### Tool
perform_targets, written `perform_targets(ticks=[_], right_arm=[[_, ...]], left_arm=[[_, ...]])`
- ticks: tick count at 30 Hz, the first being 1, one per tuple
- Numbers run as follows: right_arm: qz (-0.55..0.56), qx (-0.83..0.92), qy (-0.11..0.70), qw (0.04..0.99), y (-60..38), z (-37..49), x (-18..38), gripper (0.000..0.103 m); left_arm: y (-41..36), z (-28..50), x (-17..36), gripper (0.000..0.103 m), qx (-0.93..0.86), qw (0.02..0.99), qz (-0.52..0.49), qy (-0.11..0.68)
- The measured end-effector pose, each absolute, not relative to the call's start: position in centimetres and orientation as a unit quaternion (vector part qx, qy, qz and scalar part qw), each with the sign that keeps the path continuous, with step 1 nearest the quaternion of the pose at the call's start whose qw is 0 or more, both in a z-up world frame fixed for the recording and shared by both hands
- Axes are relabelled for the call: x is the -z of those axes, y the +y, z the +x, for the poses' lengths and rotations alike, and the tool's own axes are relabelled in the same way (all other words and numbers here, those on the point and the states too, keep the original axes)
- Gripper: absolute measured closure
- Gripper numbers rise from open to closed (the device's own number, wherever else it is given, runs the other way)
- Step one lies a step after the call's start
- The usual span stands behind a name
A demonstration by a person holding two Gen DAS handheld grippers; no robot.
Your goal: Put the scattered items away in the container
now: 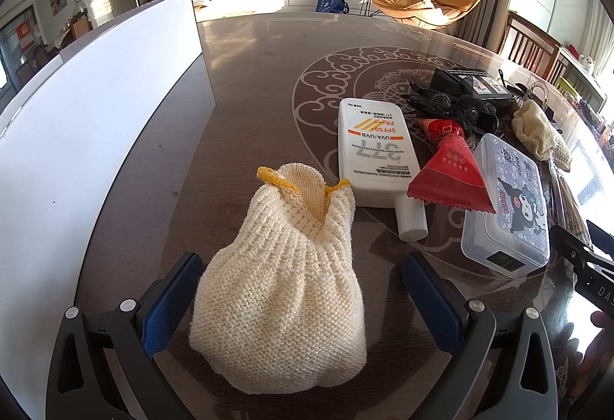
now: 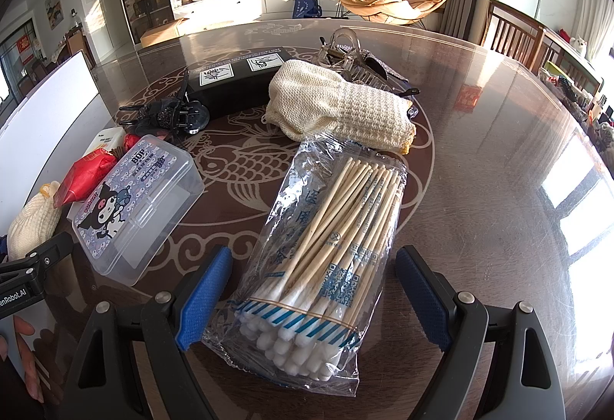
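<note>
A cream knitted pouch with a yellow rim lies on the table between the spread fingers of my left gripper, which is open. The tall wall of the white container stands just to its left. In the right wrist view a clear bag of wooden cotton swabs lies between the fingers of my right gripper, also open. Scattered around are a white sunscreen bottle, a red packet, a clear lidded box with a cartoon print, black hair clips and a second cream knit piece.
A black flat box and a clear hair claw lie at the back of the patterned round table. A hand holds the left gripper's body. Wooden chairs stand beyond the table's far right edge.
</note>
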State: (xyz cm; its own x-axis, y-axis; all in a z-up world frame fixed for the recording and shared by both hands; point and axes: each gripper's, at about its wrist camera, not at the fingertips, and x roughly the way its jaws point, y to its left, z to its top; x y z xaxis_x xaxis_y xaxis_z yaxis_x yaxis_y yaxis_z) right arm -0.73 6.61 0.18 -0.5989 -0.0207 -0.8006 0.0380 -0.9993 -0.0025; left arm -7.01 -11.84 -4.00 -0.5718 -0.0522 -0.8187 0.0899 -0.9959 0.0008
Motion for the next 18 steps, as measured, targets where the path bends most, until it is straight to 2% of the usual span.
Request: perform_targets(ticks=[14,18], right_arm=[[0.448,0.894,0.008,0.021,6.46,-0.66,-0.14,0.014],[0.458,0.886,0.034,0.065,6.55,-0.37,-0.23,0.015]], left_arm=[[-11.82,-7.03,4.04,0.000,0.886,0.040,0.461,0.020],[-11.99,-6.99,4.04,0.000,0.886,0.036,0.462,0.020]])
